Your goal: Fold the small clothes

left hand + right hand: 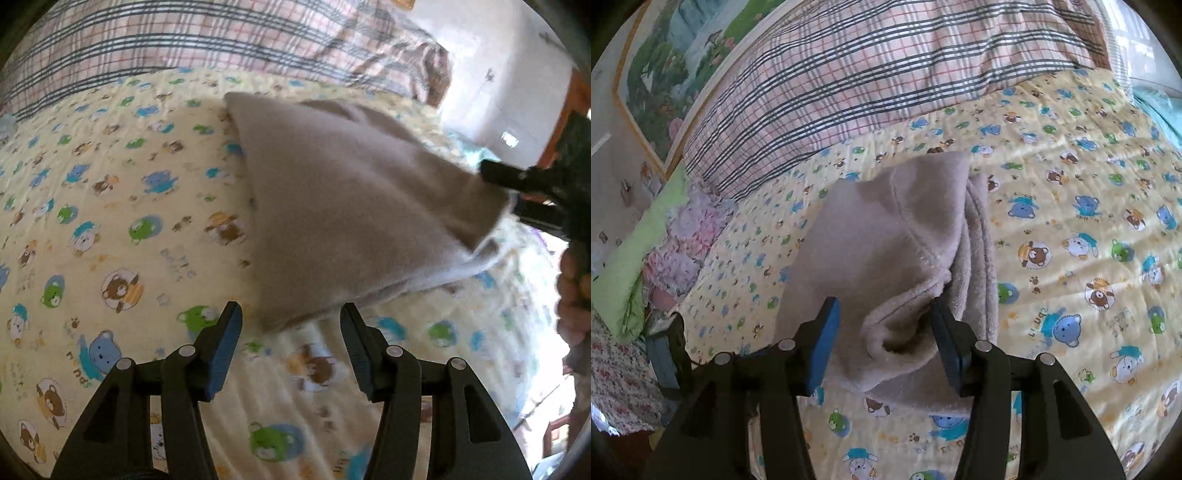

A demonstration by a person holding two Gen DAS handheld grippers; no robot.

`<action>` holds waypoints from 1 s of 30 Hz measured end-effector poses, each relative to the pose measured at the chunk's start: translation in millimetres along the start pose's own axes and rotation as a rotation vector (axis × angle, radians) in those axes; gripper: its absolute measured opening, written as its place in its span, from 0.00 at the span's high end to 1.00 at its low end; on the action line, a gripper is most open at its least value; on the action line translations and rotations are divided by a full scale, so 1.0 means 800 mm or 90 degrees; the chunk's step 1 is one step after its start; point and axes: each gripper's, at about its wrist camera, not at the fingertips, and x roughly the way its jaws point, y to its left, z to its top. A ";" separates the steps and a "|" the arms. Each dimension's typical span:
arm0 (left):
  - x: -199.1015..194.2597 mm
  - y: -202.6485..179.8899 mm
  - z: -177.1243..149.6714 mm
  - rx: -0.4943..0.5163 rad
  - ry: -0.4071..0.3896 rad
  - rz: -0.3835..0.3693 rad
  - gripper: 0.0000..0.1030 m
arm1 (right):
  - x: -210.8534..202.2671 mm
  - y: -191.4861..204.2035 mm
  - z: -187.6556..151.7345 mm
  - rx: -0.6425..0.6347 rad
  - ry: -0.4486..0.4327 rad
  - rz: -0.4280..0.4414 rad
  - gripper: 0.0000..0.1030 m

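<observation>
A beige fleece garment [351,206] lies folded on the bear-print yellow bedsheet [110,221]. My left gripper [291,310] is open just in front of the garment's near corner, and its pads touch nothing. In the right wrist view, a bunched fold of the garment [886,258] sits between the blue pads of my right gripper [884,306]. The jaws stand apart, with only the right pad against the cloth. The left wrist view shows the right gripper [511,194] straddling the garment's raised right end.
A plaid quilt [868,74] is heaped along the far side of the bed. A green pillow [646,240] and a pink fluffy item [687,236] lie at the bed's left edge below a framed picture [676,55]. A person's hand [572,291] holds the right gripper.
</observation>
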 end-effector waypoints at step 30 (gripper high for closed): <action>-0.017 0.020 -0.001 -0.050 0.044 -0.049 0.66 | -0.009 -0.057 -0.045 0.027 0.010 -0.022 0.88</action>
